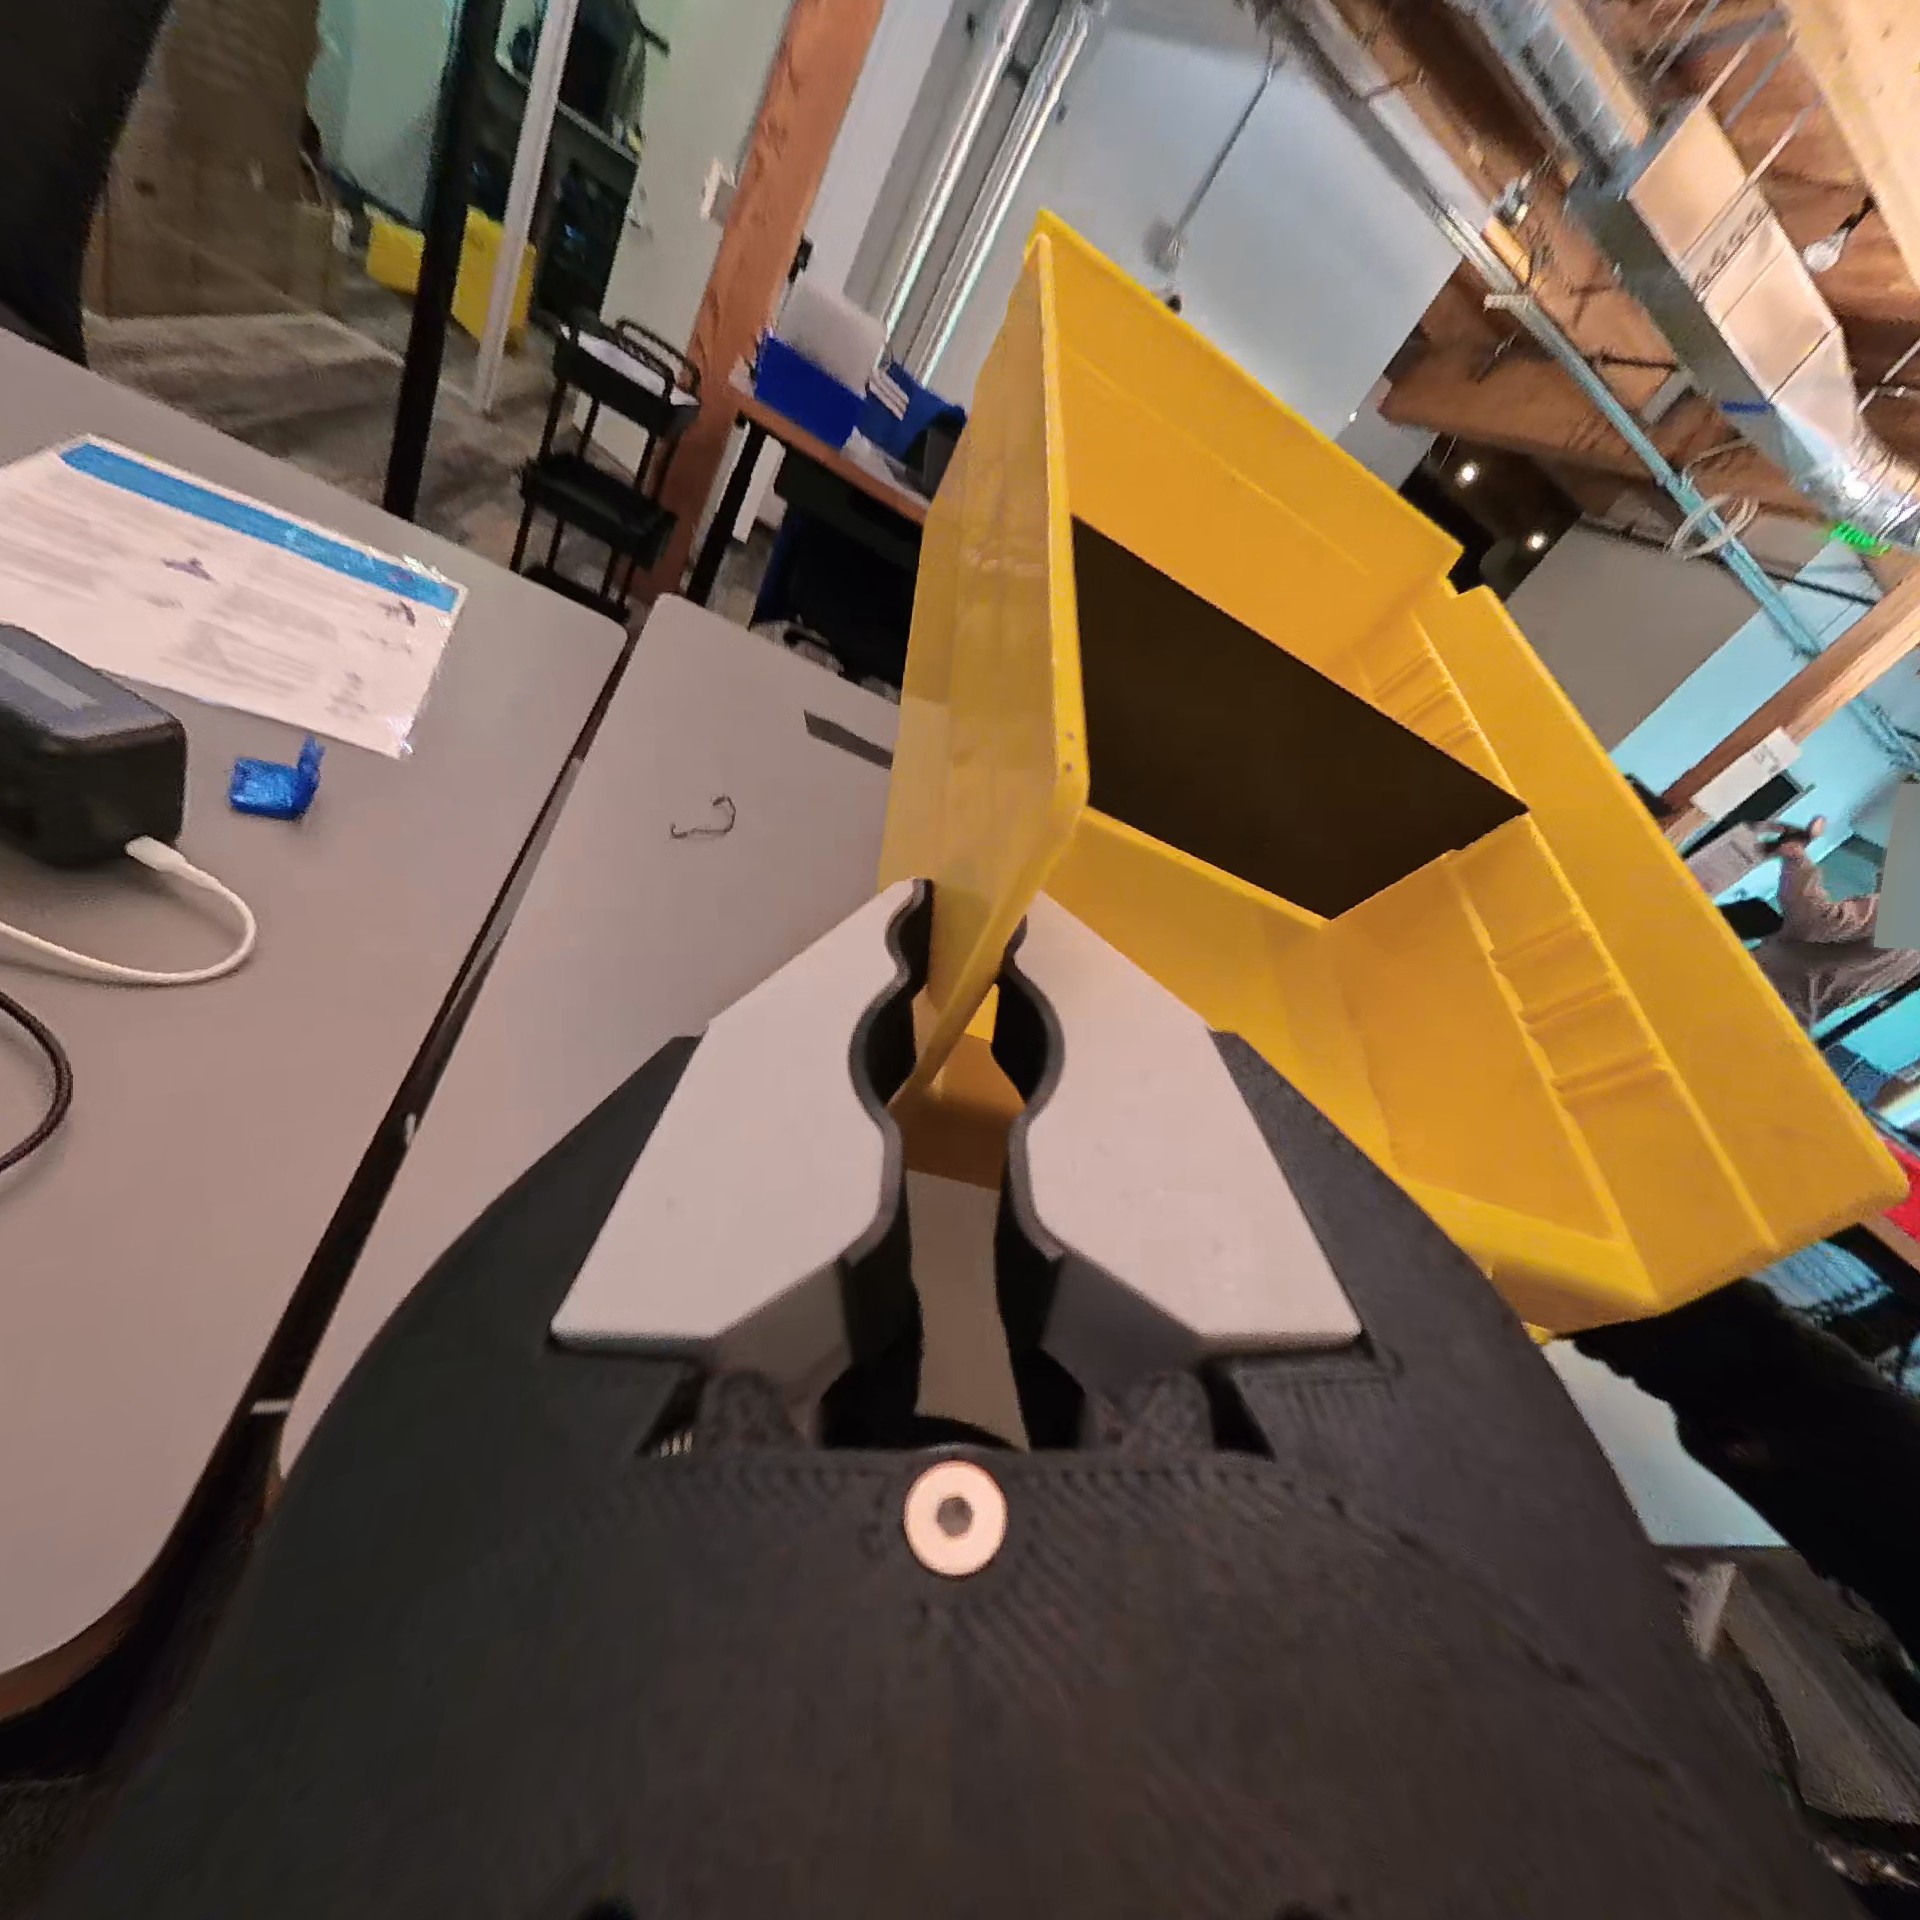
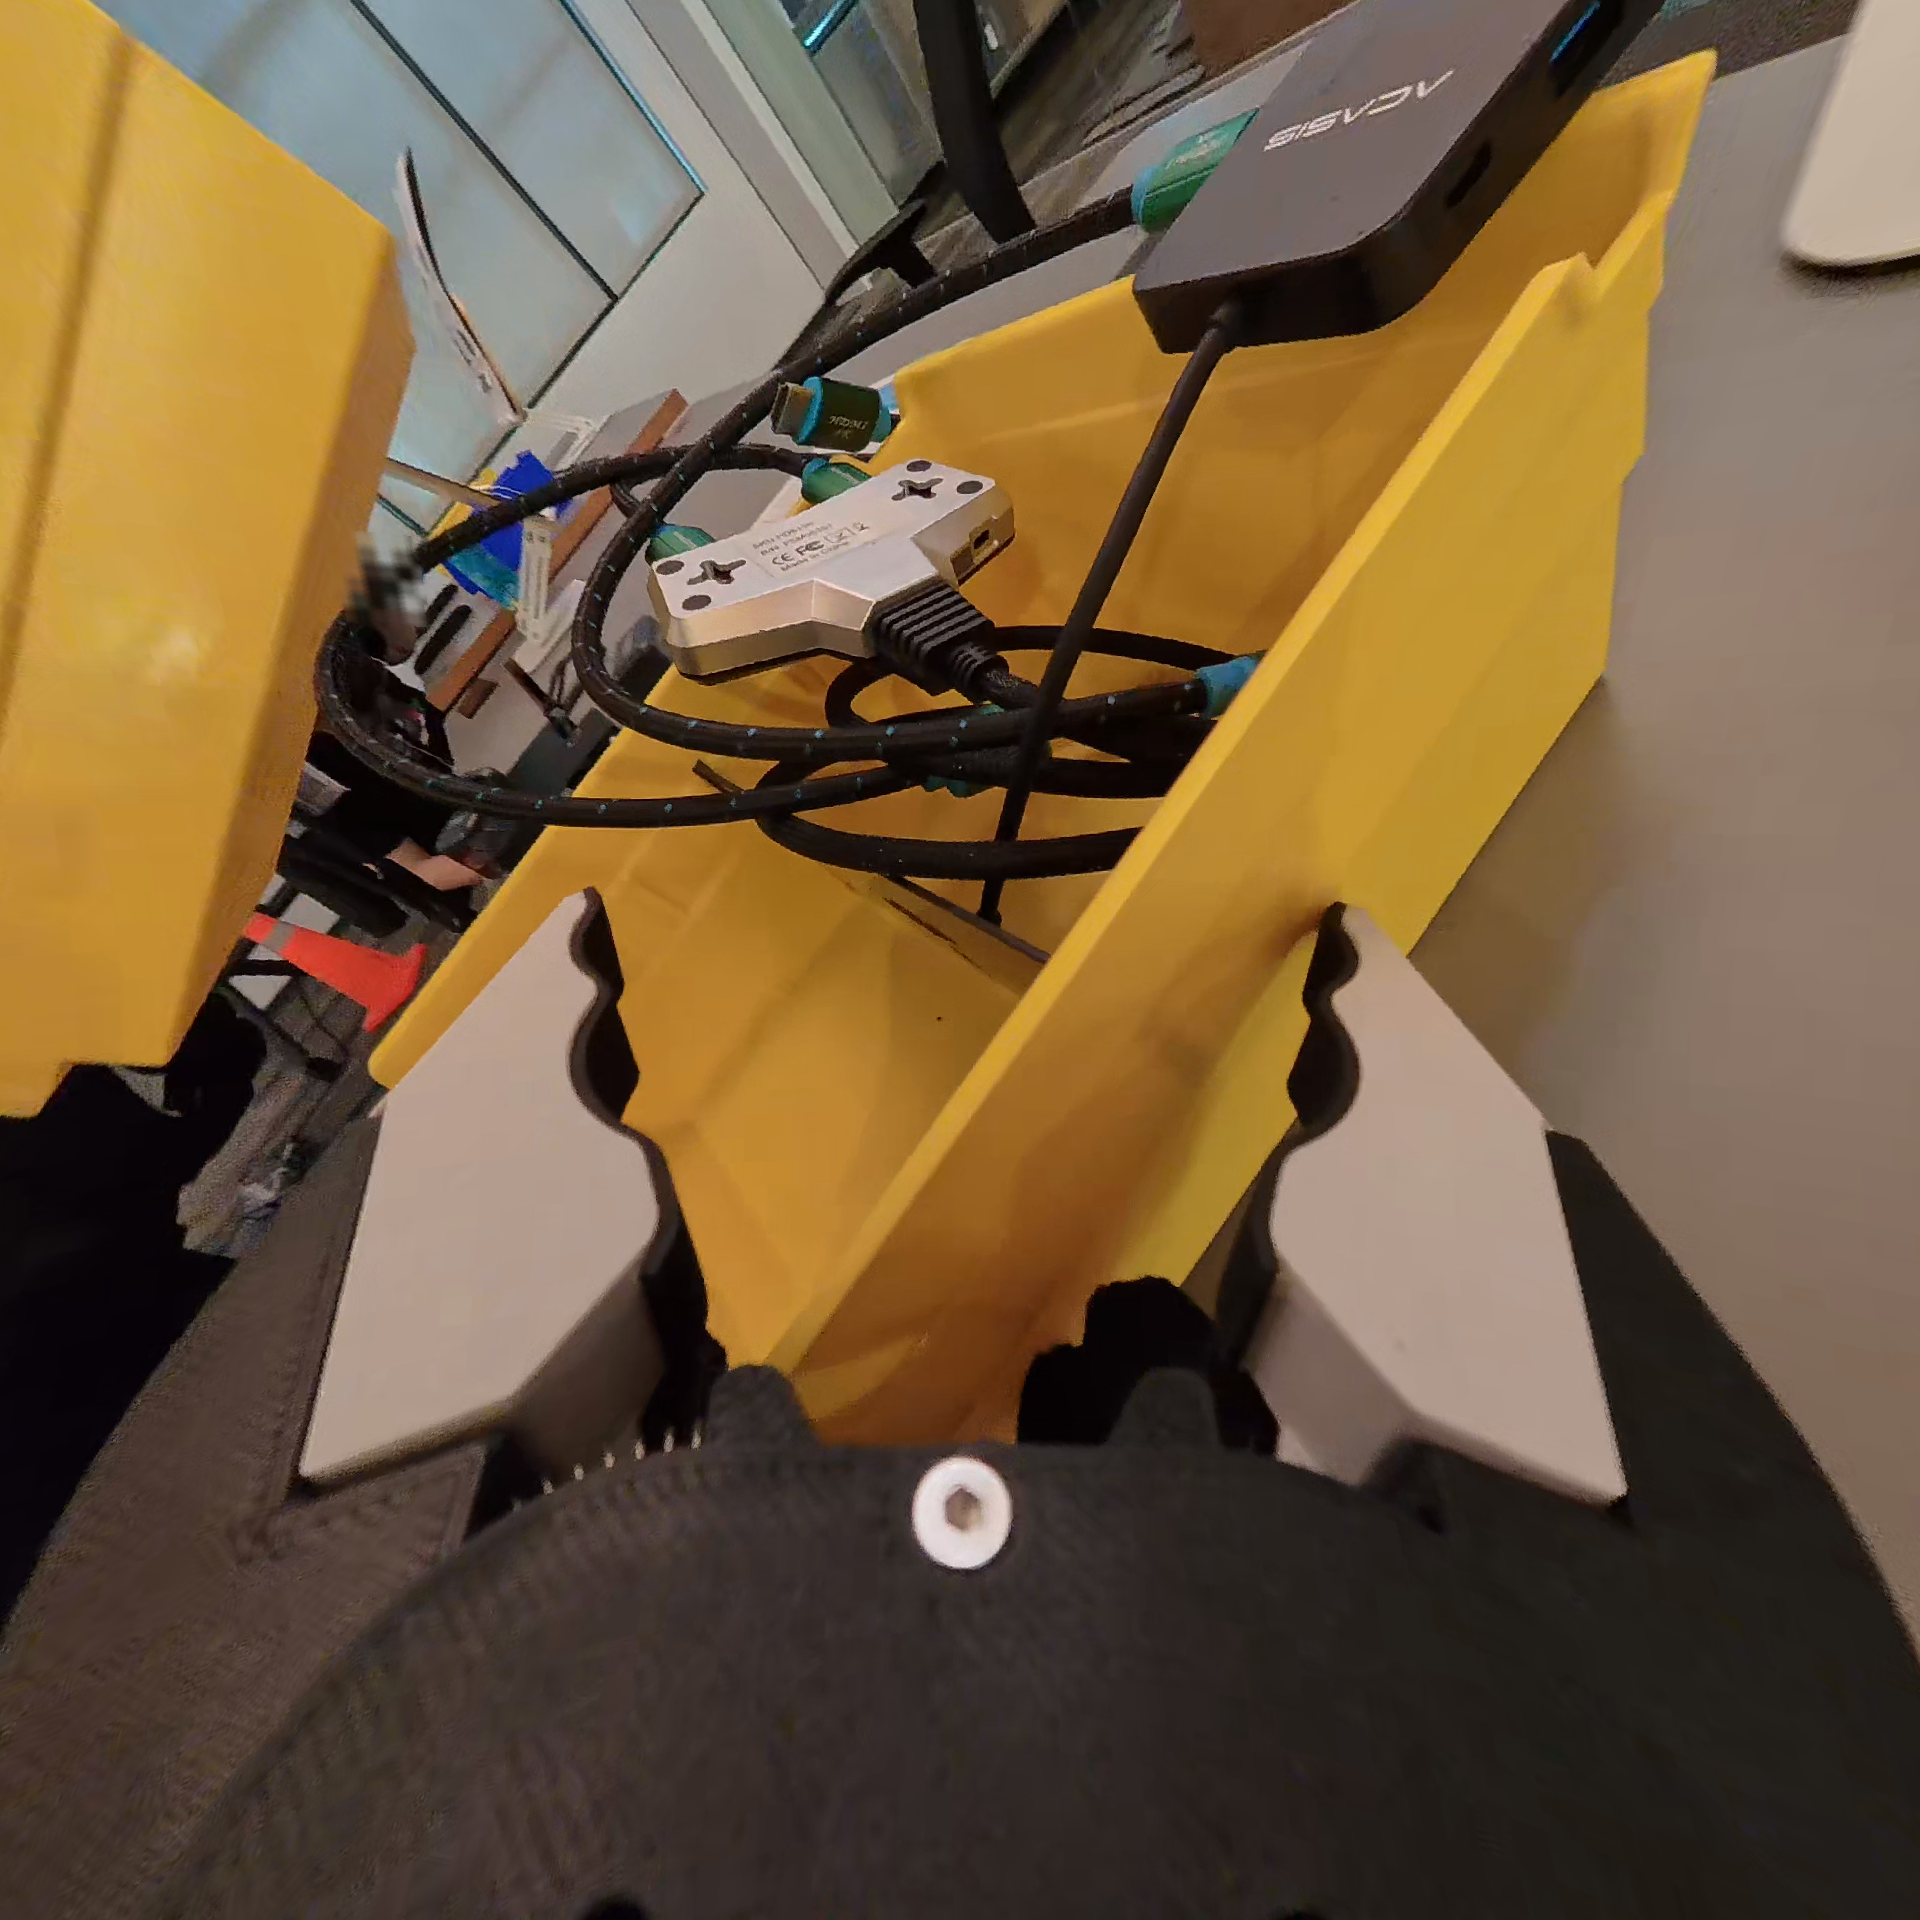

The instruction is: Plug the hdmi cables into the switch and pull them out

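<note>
- Looking along our right tool [image 2: 961, 1023], we find its fingers spread wide and gripping nothing; the near side wall of a yellow bin [image 2: 1226, 873] runs up between them, and nothing shows it pinched.
- The silver switch [image 2: 831, 577] lies at about 12 o'clock from that tool, well ahead, resting underside-up on a tangle of braided hdmi cables [image 2: 790, 727] inside the bin.
- Its long axis runs roughly from 8 to 2 o'clock; teal plugs appear seated along its far edge, though we cannot tell how fully. One loose teal plug [image 2: 836, 407] lies just beyond, at about 12 o'clock, tip pointing toward 10.
- A black hub [image 2: 1371, 177] perches on the bin's far rim at 1 o'clock.
- Our left tool [image 1: 966, 935] is nearly closed, clamped on the thin wall of a second yellow bin [image 1: 1351, 831], held tilted above the grey bench [image 1: 644, 935]. It looks empty.
- We judge the right tool the nearer and the only free one, so the reach should go straight ahead, over the wall.
</note>
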Tool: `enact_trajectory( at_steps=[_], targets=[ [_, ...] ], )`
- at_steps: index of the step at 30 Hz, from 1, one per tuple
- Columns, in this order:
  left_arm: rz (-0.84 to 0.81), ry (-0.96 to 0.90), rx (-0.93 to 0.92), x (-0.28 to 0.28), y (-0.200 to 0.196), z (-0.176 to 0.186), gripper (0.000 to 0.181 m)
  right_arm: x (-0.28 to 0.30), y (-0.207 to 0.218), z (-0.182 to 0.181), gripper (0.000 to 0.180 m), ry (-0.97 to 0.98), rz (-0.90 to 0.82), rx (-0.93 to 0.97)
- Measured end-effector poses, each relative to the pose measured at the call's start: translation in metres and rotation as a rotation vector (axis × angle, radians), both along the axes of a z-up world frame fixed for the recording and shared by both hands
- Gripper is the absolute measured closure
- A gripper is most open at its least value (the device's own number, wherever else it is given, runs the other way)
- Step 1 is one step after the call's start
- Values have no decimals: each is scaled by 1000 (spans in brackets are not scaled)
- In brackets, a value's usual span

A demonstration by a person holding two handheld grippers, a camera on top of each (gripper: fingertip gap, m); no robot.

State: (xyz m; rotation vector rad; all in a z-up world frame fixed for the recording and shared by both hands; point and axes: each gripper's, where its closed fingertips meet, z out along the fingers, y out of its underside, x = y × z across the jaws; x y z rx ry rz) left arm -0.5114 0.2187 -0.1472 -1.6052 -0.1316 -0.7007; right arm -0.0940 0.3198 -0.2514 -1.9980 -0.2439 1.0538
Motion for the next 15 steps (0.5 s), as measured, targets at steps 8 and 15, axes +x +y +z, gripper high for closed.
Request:
enact_trajectory(
  at_steps=[8,15],
  targets=[
    [30,-25,59,-10,-21,19,175,-89,21,4,44,80,76,-3],
    [16,-3,72,3,-26,30,174,-156,28,2,40,115,180,-29]
  ],
)
